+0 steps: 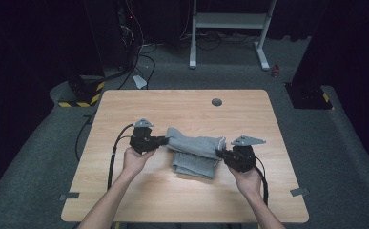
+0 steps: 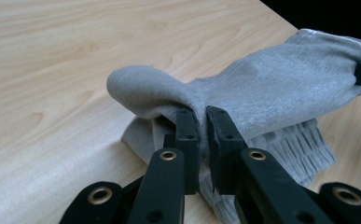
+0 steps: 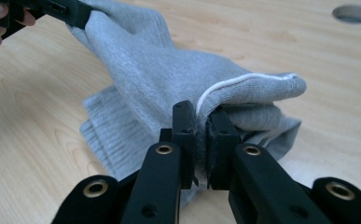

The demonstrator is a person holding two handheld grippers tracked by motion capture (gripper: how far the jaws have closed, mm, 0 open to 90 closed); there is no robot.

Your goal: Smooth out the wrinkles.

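We find the grey sock (image 1: 195, 151) stretched over the bench (image 1: 125, 195) mid-span, long axis running hand to hand; the left hand-held gripper (image 1: 164, 140) clamps one end, the right hand-held gripper (image 1: 219, 153) the other; both equally near.

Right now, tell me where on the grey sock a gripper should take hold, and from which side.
Grip the grey sock at its two ends, coming in level from the sides. The sock lies lengthwise between the hands, and each end is a thin fold that fits between shut jaws. The left gripper already pinches the rounded end, the right gripper the white-trimmed end. The ribbed part rests on the table.
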